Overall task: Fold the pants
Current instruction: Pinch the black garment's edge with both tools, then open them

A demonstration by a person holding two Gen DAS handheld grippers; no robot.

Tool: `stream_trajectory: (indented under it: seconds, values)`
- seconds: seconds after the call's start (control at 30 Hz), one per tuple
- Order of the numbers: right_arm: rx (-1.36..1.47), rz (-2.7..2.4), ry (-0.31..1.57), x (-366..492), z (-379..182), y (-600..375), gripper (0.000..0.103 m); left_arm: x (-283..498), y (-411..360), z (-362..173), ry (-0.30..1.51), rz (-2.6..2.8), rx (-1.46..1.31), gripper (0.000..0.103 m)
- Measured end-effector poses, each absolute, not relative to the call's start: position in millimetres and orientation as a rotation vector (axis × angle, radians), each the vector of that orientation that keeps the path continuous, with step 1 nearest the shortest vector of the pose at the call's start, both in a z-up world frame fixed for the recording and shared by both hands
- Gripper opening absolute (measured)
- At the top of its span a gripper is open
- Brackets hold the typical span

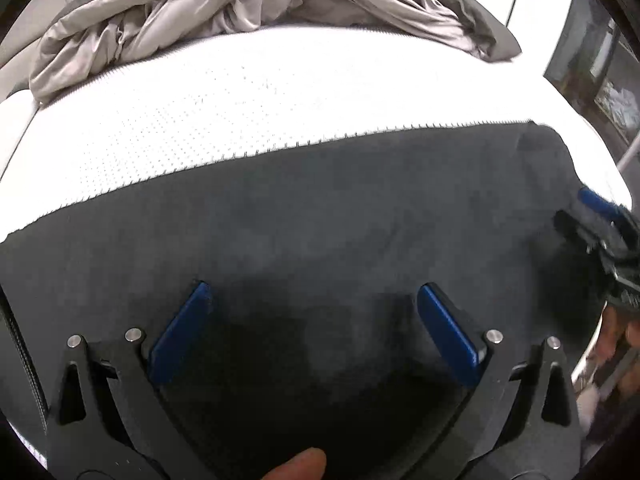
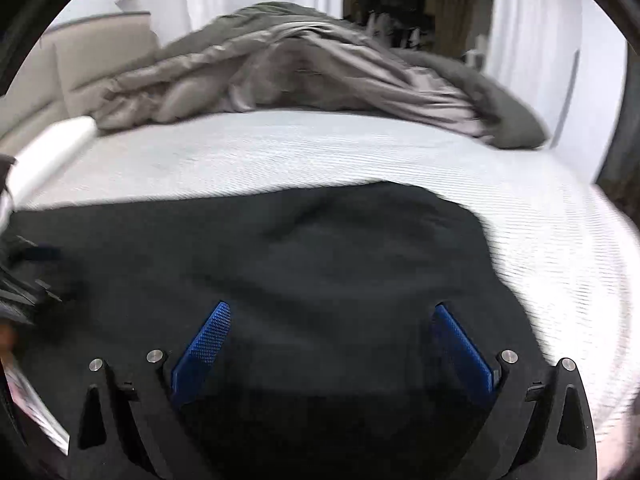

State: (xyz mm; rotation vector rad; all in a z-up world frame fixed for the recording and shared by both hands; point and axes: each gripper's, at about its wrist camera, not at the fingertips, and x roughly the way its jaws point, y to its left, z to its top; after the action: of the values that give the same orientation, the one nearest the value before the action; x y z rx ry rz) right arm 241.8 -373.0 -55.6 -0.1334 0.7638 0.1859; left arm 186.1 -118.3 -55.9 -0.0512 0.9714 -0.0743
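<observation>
Pants (image 1: pixel 320 216), dark and laid flat, lie across the near part of a white mattress (image 1: pixel 240 104). Left gripper (image 1: pixel 314 300) and right gripper (image 2: pixel 332 316) hover over the fabric, each with its 2 blue fingers spread and pinching nothing. Behind, a crumpled grey duvet (image 2: pixel 304 64) is heaped.

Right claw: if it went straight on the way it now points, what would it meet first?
Probably the dark pants, which fill the space ahead of the open right claw. Beyond them lie the white mattress and then the grey duvet. Depth is unclear, so contact height is uncertain.
</observation>
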Motion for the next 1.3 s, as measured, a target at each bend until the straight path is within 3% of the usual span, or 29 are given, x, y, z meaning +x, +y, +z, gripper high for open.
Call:
stream_trajectory:
  seconds: [0.1, 0.27, 0.47, 0.63, 1.0, 1.3]
  values:
    - [-0.076, 0.261, 0.802, 266, -60, -347, 0.102, 210, -124, -72, 1.039, -0.042, -0.052, 0.102]
    - [-0.309, 0.203, 0.902, 288, -101, -325, 0.101, 208, -116, -80, 1.041, -0.045, -0.04, 0.102]
    - [-0.358, -0.117, 0.843, 289, -98, -398, 0.102, 188, -83, -81, 1.027, -0.003, -0.051, 0.102]
    - [-0.228, -0.103, 0.829, 279, -95, -426, 0.102, 192, -61, -83, 1.017, 0.0, -0.036, 0.102]
    - [-0.21, 0.171, 0.806, 266, -72, -366, 0.102, 193, -75, -76, 1.02, 0.087, -0.002, 0.102]
    - [-0.175, 0.23, 0.819, 299, -71, -317, 0.102, 259, -116, -67, 0.978, 0.017, 0.012, 0.102]
